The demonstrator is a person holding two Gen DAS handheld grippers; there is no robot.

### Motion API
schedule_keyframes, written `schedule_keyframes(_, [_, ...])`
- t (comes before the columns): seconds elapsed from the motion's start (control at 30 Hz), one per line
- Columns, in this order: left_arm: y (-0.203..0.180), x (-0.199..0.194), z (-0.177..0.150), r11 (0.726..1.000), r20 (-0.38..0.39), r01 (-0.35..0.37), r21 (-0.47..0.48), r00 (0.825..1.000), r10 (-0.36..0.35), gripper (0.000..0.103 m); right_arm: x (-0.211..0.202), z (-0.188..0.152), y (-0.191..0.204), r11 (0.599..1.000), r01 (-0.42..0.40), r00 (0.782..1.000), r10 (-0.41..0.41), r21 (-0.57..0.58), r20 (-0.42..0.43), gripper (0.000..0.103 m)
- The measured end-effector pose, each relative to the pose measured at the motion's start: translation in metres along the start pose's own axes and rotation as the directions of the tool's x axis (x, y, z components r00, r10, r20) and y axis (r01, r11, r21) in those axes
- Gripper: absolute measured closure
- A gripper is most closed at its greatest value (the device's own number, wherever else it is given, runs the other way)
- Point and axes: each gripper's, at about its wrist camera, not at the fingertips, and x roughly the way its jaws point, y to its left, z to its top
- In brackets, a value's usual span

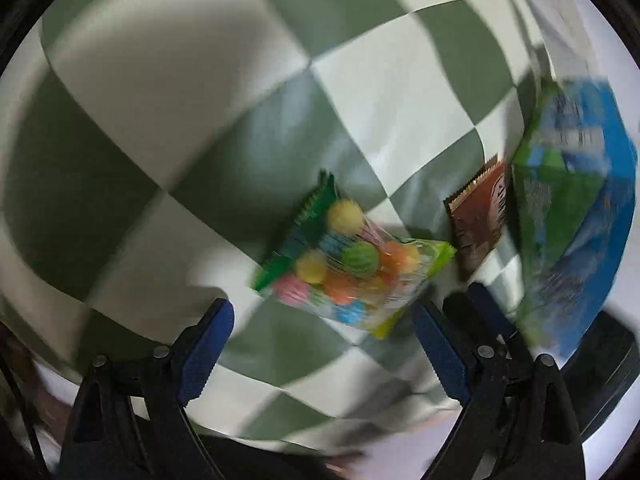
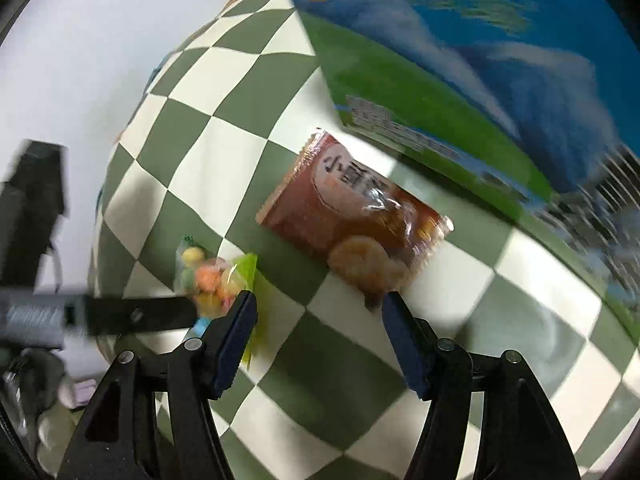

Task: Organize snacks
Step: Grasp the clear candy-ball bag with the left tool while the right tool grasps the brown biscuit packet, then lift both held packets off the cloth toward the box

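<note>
Hanging above a green-and-white checked cloth [image 1: 360, 92], both claws stand apart with nothing between their pads. The left claw [image 1: 322, 346] is spread wide over the candy bag [image 1: 352, 264], which lies flat on the cloth just ahead of its fingertips, not touching them. The right claw [image 2: 318, 330] is spread less wide; its right fingertip sits at the near corner of the brown packet [image 2: 356, 216], though contact cannot be confirmed.

Layout: the candy bag [image 2: 214, 280] and the brown packet [image 1: 478, 220] lie near one another with a strip of bare cloth between. A large blue-and-green box [image 2: 460, 72] stands just beyond the packet, its lower edge close beside the packet's far end (touching or not, I cannot tell). In the left view the box [image 1: 576, 208] rises at the right, walling off that side.

Open room: cloth is bare to the left and ahead of the candy bag, and in the foreground below both claws. The cloth's edge shows at the left of the right view, with pale floor [image 2: 80, 60] beyond.

Writing: the brown packet bears large white Chinese characters, the first reading "小"; the rest is blurred. Print on the box is smeared and unreadable. The candy bag has a green header strip, with no legible text.
</note>
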Motion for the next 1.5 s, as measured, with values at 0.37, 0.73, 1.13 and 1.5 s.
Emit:
schedule_keyframes(0.37, [-0.008, 0.016, 0.0, 1.0, 0.044, 0.007, -0.005, 0.999, -0.007, 0.025, -0.028, 0.011, 0.01, 0.978, 0.157, 0.985, -0.144, -0.138, 0.096, 0.034])
schedule_keyframes(0.73, [-0.028, 0.0, -0.029, 0.868, 0.251, -0.355, 0.347, 0.927, 0.279, 0.037, 0.03, 0.04, 0.042, 0.927, 0.159, 0.983, -0.18, -0.338, -0.031, 0.028])
schedule_keyframes(1.13, [-0.03, 0.008, -0.037, 0.854, 0.281, -0.381, 0.354, 0.914, 0.292, 0.038, 0.02, 0.051, 0.061, 0.894, 0.125, 0.986, -0.159, -0.43, -0.044, 0.028])
schedule_keyframes(1.5, [-0.042, 0.017, -0.04, 0.797, 0.325, -0.457, 0.395, 0.881, 0.344, 0.037, 0.023, 0.033, 0.032, 0.93, 0.21, 0.958, -0.258, -0.301, -0.128, 0.043])
